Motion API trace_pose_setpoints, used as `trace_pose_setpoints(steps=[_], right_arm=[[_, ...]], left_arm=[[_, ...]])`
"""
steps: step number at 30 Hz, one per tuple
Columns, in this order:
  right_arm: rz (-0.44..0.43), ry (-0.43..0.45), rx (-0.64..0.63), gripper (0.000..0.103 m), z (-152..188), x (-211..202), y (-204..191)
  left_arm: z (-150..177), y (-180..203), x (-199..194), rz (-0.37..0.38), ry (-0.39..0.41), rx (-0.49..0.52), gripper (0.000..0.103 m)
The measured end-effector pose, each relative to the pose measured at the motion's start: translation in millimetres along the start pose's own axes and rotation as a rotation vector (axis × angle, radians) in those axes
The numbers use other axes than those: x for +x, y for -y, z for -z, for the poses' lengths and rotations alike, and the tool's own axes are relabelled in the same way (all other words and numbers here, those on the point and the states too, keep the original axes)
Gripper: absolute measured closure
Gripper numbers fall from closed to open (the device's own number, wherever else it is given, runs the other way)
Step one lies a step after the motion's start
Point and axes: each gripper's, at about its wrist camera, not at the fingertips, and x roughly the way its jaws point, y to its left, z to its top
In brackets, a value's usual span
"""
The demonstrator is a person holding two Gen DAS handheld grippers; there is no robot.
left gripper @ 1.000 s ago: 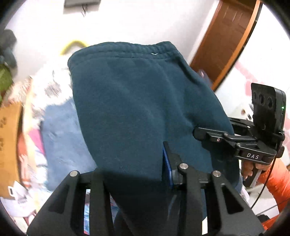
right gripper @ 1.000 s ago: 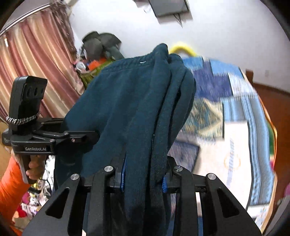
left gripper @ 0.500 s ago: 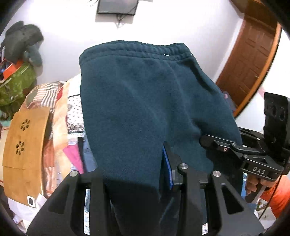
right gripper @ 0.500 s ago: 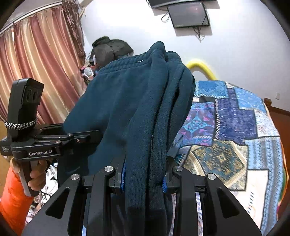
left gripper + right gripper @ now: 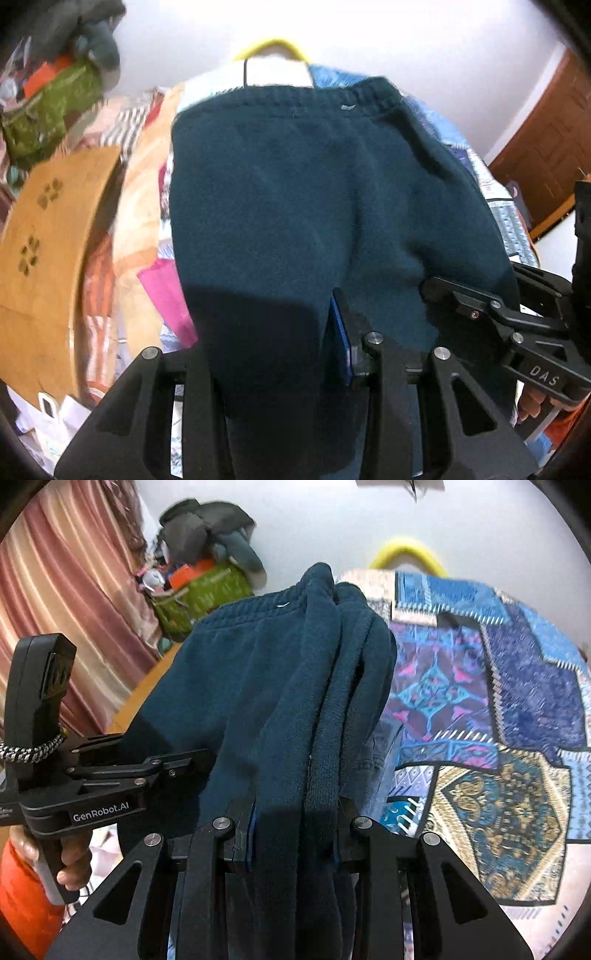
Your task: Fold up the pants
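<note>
The dark teal fleece pants (image 5: 295, 206) hang folded between both grippers, held in the air above the bed, waistband away from me. My left gripper (image 5: 273, 332) is shut on the pants' near edge; its left finger is hidden under the cloth. My right gripper (image 5: 295, 812) is shut on the bunched layers of the pants (image 5: 295, 686). Each gripper shows in the other's view: the right one (image 5: 491, 317) at the pants' right side, the left one (image 5: 155, 768) at their left side.
A patchwork bedspread (image 5: 480, 709) lies below and to the right. A yellow hoop (image 5: 406, 550) stands at the bed's far end by the white wall. A wooden board (image 5: 48, 240), a green bag (image 5: 203, 594) with clutter and curtains are left; a brown door (image 5: 546, 155) is right.
Both grippers tilted downward with the pants still held; the view now takes in the bed and yellow hoop instead of the wall-mounted screen. The grip is unchanged.
</note>
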Motion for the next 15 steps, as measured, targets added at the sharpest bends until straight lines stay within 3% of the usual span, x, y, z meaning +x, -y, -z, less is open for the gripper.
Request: trace_pose_setpoints(steps=[4,8,15], right_arm=[[0.018,-0.064,0.014,0.076,6,20,11],[0.020,-0.054,-0.015,0.073,14,12,10],[0.119,0.004,-0.102,0.069,29,-27,-7]], left_arm=[[5,-12,34,0.028,-0.043,-0.062,0.067],[9,-12,32,0.059,-0.017,-0.084,0.063],[25,-12,10,-0.024,-0.015,-0.122,0.062]])
